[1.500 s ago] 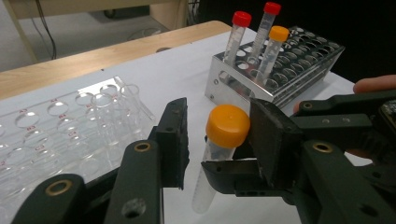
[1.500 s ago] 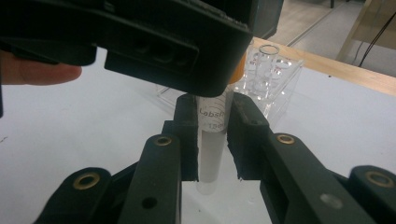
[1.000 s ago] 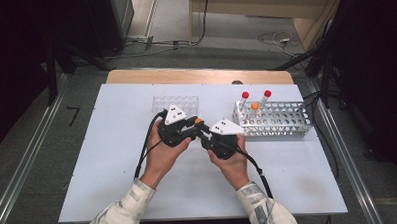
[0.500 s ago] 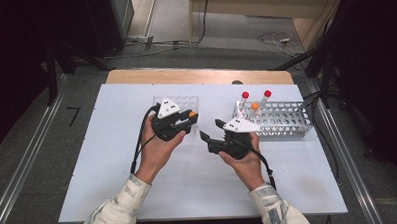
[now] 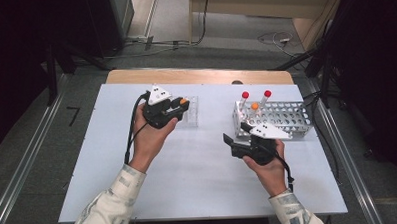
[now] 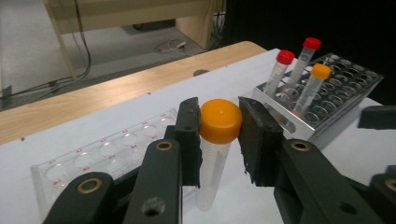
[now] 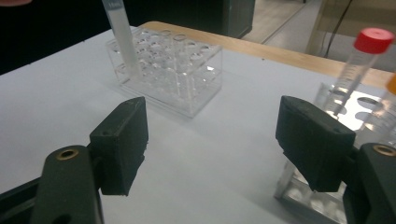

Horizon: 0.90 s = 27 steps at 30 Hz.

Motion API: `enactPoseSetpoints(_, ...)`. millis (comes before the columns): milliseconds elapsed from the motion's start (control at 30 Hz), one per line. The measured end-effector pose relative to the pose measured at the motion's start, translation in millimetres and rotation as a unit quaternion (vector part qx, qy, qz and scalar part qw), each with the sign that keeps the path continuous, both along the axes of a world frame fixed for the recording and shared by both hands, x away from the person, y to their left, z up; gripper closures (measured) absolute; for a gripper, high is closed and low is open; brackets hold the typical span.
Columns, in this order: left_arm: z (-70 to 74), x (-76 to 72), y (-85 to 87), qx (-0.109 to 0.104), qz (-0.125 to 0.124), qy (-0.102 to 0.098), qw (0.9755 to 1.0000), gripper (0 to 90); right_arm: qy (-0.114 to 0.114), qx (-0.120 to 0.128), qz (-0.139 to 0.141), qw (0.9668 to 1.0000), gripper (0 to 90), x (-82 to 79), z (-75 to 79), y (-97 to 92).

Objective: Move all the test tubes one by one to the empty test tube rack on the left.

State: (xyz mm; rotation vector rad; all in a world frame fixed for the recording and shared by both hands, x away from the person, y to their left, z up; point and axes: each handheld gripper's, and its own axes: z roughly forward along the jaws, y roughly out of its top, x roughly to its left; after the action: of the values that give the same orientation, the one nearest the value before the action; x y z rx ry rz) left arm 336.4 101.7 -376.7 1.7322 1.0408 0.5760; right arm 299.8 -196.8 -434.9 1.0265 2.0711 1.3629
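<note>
My left tongs grip an orange-capped tube by its cap, tube hanging upright just above the clear rack at the counter's far left; my left forearm angles up from the near edge. My right tongs have just been opening, nothing between them, hovering level beside the metal rack.

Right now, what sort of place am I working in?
Probably a lab-style test bench: a metal tube rack with capped tubes, a clear plastic rack, and a white table set on a bare floor with loose cables.
</note>
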Motion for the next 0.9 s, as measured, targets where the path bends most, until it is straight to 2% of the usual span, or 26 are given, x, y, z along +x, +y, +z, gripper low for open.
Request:
enactPoseSetpoints(200, 1.0, 9.5, 5.8, 0.002, 0.016, 0.001, 0.9999, 71.0, -0.001, 0.006, -0.015, 0.9999, 24.1, 0.5, -0.9, -11.6)
enactPoseSetpoints(467, 11.8, 23.1, 8.9, 0.011, 0.034, -0.009, 0.9993, 71.0, 0.001, 0.006, -0.019, 0.9998, 24.0, -1.3, -2.3, -16.4)
enactPoseSetpoints(900, -0.8, 41.6, 7.5, 0.018, 0.057, 0.002, 0.9982, 71.0, 0.001, 0.014, -0.023, 0.9996, 24.0, 0.0, -1.7, -22.5)
